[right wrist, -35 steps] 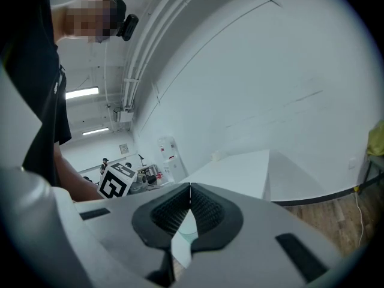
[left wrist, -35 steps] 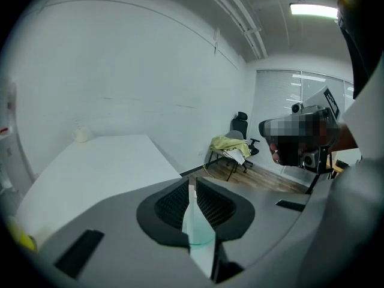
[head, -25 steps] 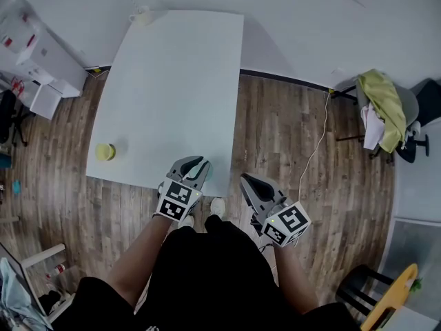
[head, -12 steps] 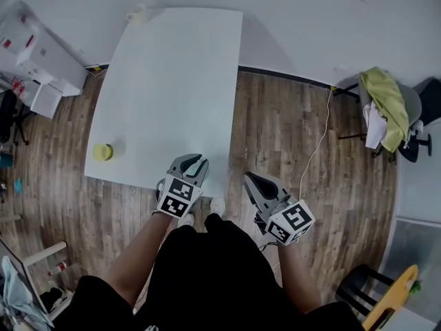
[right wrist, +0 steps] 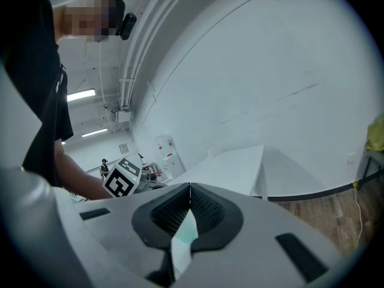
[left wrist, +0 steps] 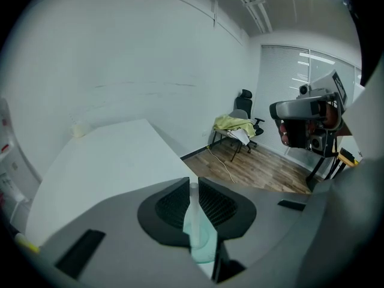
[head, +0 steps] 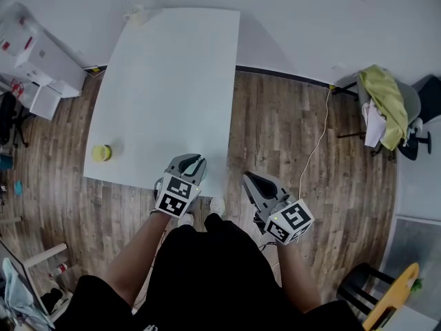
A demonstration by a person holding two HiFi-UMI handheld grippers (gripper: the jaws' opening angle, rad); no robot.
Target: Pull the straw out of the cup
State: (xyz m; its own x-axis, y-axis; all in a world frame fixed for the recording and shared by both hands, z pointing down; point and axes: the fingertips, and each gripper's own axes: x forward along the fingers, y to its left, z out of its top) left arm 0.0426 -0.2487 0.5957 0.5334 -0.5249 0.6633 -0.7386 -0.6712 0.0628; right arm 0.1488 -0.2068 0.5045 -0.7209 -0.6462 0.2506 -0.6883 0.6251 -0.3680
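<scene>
Two empty claws: left claw a slit apart, right claw closed. One cup and one yellow object sit on the surface. Neither claw has moved much since a second ago.

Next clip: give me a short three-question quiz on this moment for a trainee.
1. True or false: the right claw is shut with nothing in it.
2. The cup stands at which part of the table? A near edge; B far left corner; C centre.
3. Fill in: the small yellow object sits by the table's near ____ corner.
Key: 1 true; 2 B; 3 left.
</scene>
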